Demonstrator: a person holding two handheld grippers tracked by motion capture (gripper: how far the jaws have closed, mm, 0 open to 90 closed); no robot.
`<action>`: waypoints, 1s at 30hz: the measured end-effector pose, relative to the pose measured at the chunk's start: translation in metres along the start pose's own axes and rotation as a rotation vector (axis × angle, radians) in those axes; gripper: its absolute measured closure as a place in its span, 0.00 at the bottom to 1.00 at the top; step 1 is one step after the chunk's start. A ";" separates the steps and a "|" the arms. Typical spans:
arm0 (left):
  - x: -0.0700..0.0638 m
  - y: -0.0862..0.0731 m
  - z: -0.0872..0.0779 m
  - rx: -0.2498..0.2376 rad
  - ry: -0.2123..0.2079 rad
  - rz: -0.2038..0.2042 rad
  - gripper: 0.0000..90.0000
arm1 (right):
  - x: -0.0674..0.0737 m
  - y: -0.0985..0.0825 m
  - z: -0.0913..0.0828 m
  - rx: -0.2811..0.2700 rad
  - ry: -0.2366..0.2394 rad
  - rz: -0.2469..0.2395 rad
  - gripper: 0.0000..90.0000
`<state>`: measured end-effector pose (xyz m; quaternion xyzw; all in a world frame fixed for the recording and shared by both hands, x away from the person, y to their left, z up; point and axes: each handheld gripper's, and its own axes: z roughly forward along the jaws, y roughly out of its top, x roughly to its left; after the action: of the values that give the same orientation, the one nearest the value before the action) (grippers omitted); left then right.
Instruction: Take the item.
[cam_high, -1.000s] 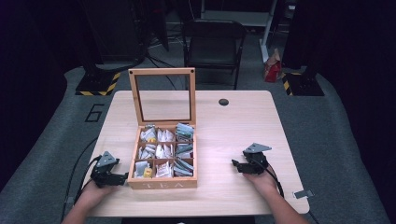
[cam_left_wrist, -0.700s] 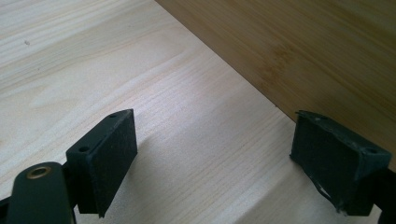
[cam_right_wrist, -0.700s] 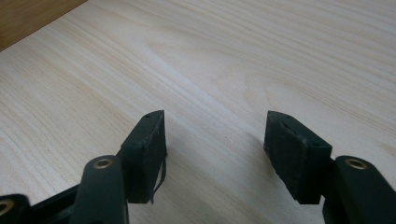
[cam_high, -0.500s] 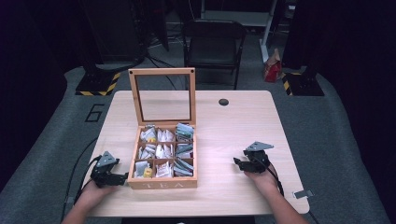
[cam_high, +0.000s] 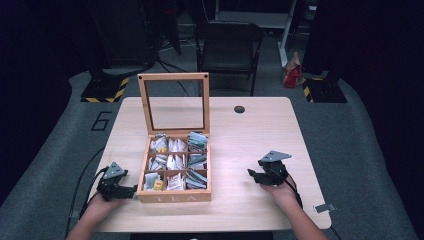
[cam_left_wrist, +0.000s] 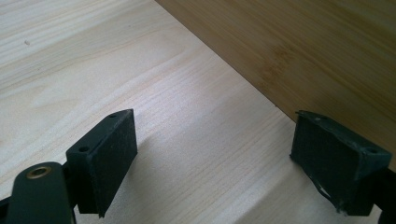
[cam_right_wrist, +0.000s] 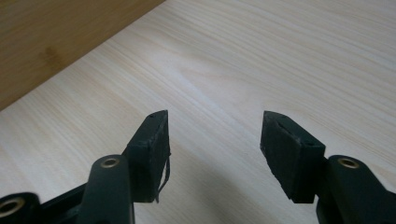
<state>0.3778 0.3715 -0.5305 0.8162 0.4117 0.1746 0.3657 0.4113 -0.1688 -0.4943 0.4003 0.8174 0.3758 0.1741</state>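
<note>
On the pale wooden table (cam_high: 260, 130), with its fine straight grain and rounded corners, a bamboo tea box (cam_high: 174, 192) is sitting toward the near edge, its lid (cam_high: 174, 102) standing upright at the back as a wooden frame around a clear pane. The box is square and warm brown, darker than the tabletop, with letters along its front wall, and thin dividers are splitting it into nine compartments packed with tea bags (cam_high: 172, 165) in white, green and yellow paper wrappers, some lying slanted. The left gripper (cam_high: 131, 190) is resting low just beside the box's left wall, its jaws standing wide apart with nothing between them; in the left gripper view its matte black pads (cam_left_wrist: 112, 156), blocky and rough-edged, are hovering over bare tabletop, with the smooth bamboo side of the box just beside the right-hand one. The right gripper (cam_high: 251, 173) is sitting well apart from the box on its right, pointing toward it, its jaws having just been closing a little yet gaping fairly wide and holding nothing; a small round dark disc (cam_high: 239, 109) is lying near the far edge.
</note>
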 end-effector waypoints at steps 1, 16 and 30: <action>0.000 0.000 0.000 0.000 0.002 0.003 0.15 | 0.001 0.001 -0.001 0.004 0.014 -0.006 0.46; 0.001 0.000 0.000 0.001 0.005 0.015 0.15 | 0.019 0.024 -0.017 0.002 0.082 -0.049 0.49; 0.001 0.000 0.000 0.003 0.005 0.017 0.15 | 0.033 0.039 -0.020 -0.006 0.112 -0.071 0.49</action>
<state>0.3784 0.3724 -0.5300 0.8198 0.4058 0.1793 0.3621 0.3998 -0.1363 -0.4511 0.3489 0.8384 0.3938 0.1423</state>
